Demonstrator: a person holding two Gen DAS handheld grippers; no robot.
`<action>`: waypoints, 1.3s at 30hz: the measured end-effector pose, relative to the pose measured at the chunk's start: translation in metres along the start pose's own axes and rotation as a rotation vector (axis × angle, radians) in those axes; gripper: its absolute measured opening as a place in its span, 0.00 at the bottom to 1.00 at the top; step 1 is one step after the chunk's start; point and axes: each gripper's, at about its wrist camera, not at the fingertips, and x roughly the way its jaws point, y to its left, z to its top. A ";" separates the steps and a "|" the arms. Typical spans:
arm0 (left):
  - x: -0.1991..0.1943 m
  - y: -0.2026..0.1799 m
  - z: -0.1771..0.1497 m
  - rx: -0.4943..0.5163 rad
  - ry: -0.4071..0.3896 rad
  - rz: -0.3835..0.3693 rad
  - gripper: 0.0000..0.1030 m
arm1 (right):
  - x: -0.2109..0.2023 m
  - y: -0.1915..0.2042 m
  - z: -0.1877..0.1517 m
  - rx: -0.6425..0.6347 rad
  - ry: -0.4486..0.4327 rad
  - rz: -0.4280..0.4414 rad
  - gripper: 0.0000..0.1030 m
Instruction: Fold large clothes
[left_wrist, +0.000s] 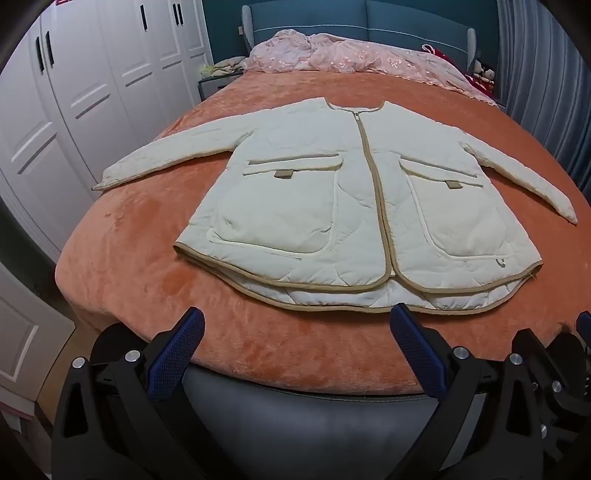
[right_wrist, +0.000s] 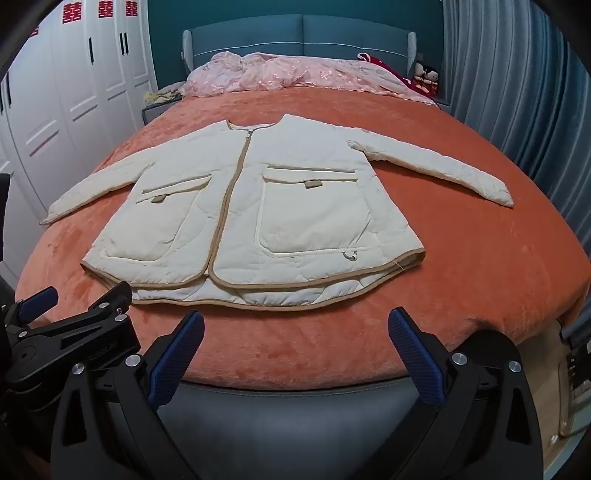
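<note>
A cream quilted jacket (left_wrist: 332, 206) with tan trim lies flat and face up on the orange bedspread (left_wrist: 129, 251), zipped, both sleeves spread out to the sides. The right wrist view has the same jacket (right_wrist: 266, 214) slightly left of centre. My left gripper (left_wrist: 295, 325) hovers open over the foot of the bed, short of the jacket's hem, with nothing between its blue pads (left_wrist: 181, 350). Beside it, my right gripper (right_wrist: 295, 325) is open too, also clear of the hem and empty. In the right wrist view the left gripper (right_wrist: 74, 317) shows at the lower left.
A pink quilt (left_wrist: 351, 55) is bunched at the head of the bed by the teal headboard (right_wrist: 303, 37). White wardrobe doors (left_wrist: 92, 81) line the left side, grey-blue curtains (right_wrist: 517, 92) the right. Soft toys (right_wrist: 426, 77) sit at the far right corner.
</note>
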 end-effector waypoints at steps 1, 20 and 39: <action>-0.004 -0.004 -0.002 0.018 -0.033 0.022 0.95 | 0.000 0.001 0.000 -0.005 0.005 -0.002 0.95; -0.008 0.003 -0.004 -0.003 -0.022 0.009 0.95 | -0.002 0.003 0.000 -0.011 -0.005 -0.012 0.95; -0.011 0.006 -0.005 -0.007 -0.029 0.015 0.95 | -0.003 0.003 0.000 -0.012 -0.009 -0.013 0.95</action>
